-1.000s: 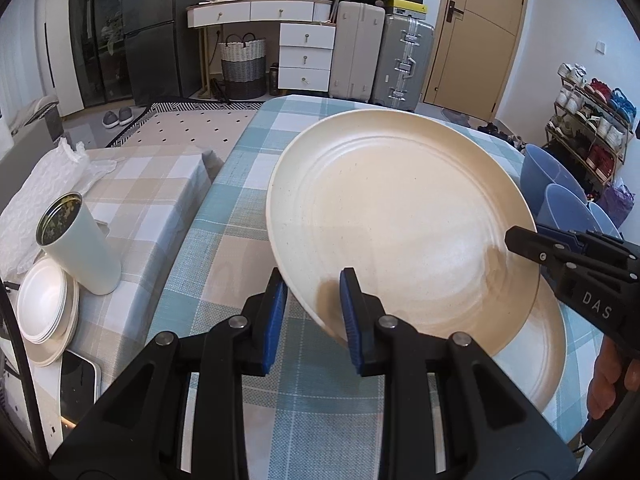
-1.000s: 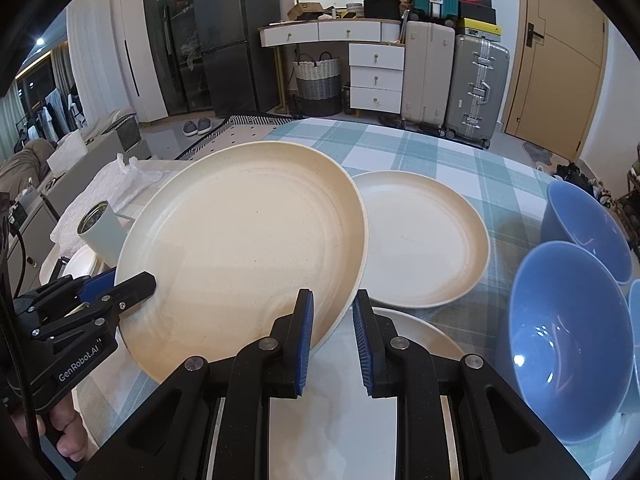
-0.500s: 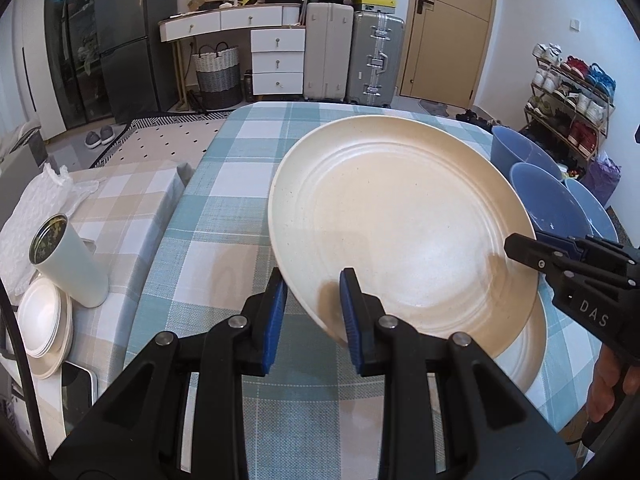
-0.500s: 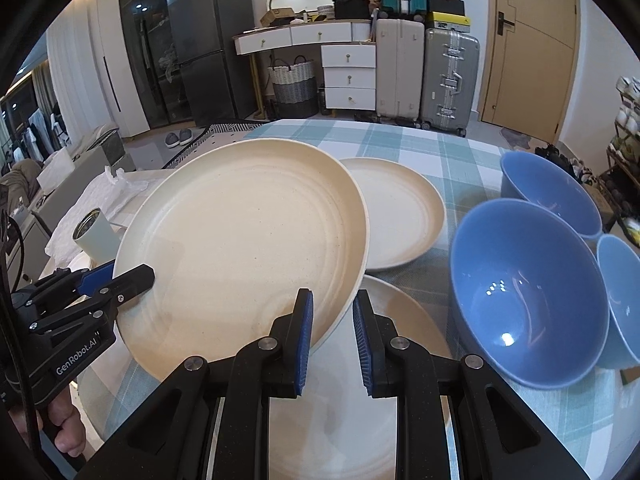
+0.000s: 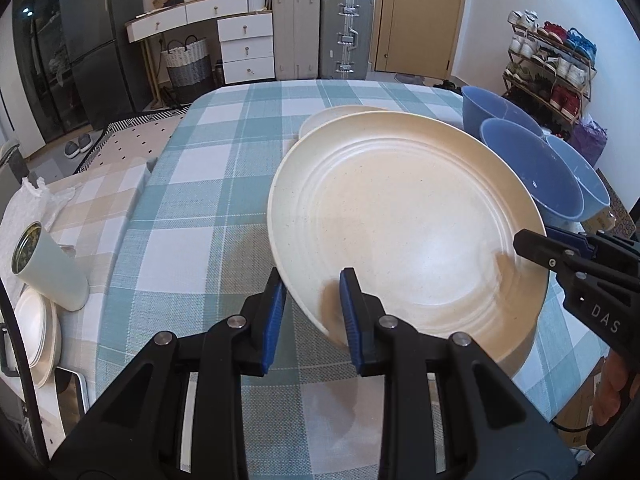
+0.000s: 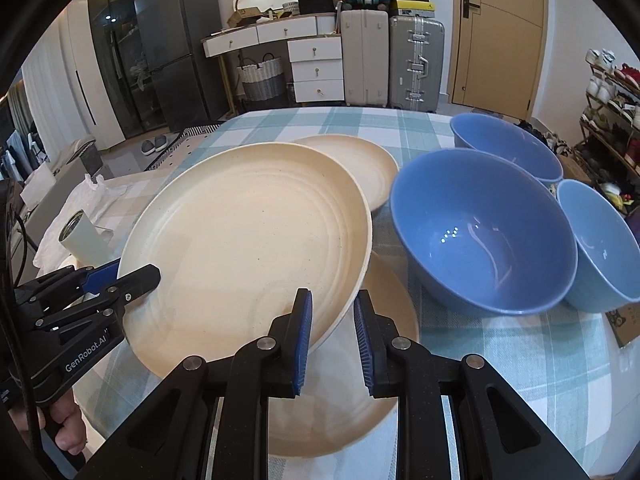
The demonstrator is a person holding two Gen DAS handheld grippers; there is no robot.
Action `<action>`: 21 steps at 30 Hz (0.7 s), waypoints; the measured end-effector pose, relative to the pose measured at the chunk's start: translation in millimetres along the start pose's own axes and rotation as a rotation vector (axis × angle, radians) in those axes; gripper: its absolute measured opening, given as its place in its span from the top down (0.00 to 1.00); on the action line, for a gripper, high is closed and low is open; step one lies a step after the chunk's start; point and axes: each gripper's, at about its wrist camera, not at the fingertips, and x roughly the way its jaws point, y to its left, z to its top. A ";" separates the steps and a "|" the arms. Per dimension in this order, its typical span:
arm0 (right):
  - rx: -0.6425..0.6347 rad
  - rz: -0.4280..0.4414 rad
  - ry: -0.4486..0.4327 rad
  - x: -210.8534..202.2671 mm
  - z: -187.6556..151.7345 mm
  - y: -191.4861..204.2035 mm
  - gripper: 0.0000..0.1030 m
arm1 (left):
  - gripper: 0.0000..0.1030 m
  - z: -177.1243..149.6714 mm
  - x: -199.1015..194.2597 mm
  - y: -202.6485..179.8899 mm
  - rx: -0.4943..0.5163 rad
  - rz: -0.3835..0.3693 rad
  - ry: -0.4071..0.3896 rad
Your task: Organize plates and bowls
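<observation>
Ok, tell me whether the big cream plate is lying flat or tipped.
Tipped. The big cream plate is off the table, its left edge raised, pinched at opposite rims by the left gripper and right gripper.

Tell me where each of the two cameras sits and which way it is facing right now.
Left wrist: on the left gripper, looking forward and down over the checked table; its fingers clamp the big plate; the right gripper and some of a hand show.
Right wrist: on the right gripper, same direction, toward three blue bowls; the left gripper and a hand show.
Shared: the held plate, small plate, bowls, suitcases, door.
</observation>
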 end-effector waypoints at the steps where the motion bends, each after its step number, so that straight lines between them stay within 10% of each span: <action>1: 0.007 -0.002 0.004 -0.2 -2.6 -1.8 0.79 | 0.77 -1.1 2.2 -1.5 0.006 -0.001 0.003; 21: 0.052 -0.021 0.046 6.9 -26.1 -15.6 0.79 | 0.77 -14.9 21.1 -10.9 0.083 -0.022 0.062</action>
